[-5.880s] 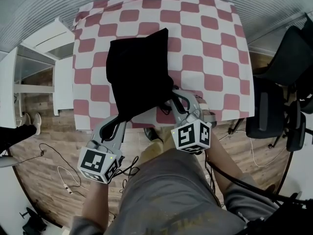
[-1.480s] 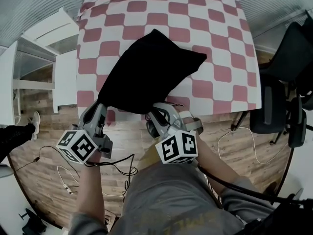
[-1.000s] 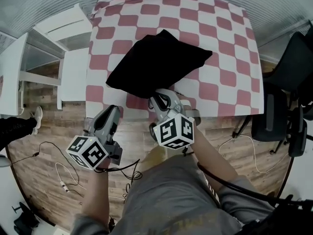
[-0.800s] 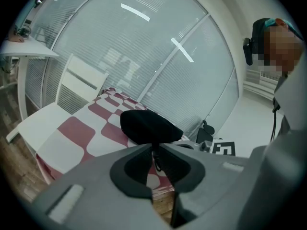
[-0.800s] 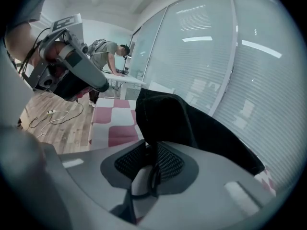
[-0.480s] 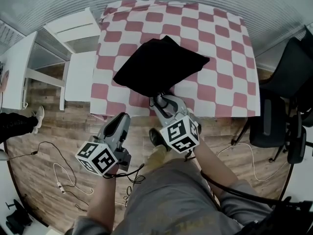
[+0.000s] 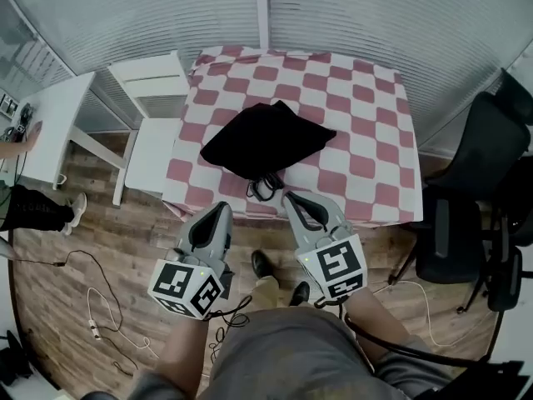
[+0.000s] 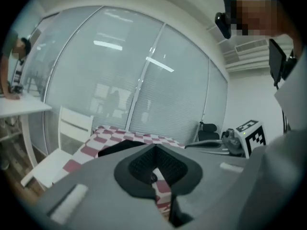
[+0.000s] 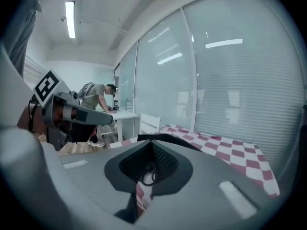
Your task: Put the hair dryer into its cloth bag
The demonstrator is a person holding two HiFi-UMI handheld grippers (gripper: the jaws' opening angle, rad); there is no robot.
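Observation:
The black cloth bag (image 7: 262, 138) lies bulging on the red-and-white checked table (image 7: 366, 132), and a loop of black cord (image 7: 266, 187) pokes out at its near edge. No hair dryer shows. Both grippers hang in front of the table's near edge, apart from the bag. My left gripper (image 7: 223, 209) is shut and empty. My right gripper (image 7: 291, 198) has just been closing and is shut with nothing between its jaws. In the left gripper view the bag (image 8: 120, 146) lies beyond the closed tips (image 8: 154, 150). In the right gripper view the bag (image 9: 163, 139) and cord (image 9: 149, 174) lie past the tips (image 9: 152, 147).
A white chair (image 7: 154, 115) stands at the table's left side, with a white desk (image 7: 50, 115) further left. Black office chairs (image 7: 466, 182) crowd the right. Cables (image 7: 92, 307) trail over the wood floor. A person stands at the far left edge (image 7: 25, 207).
Both grippers have drawn back from the bag's near edge and risen. The right gripper has let go of the bag. The table now looks smaller and farther off.

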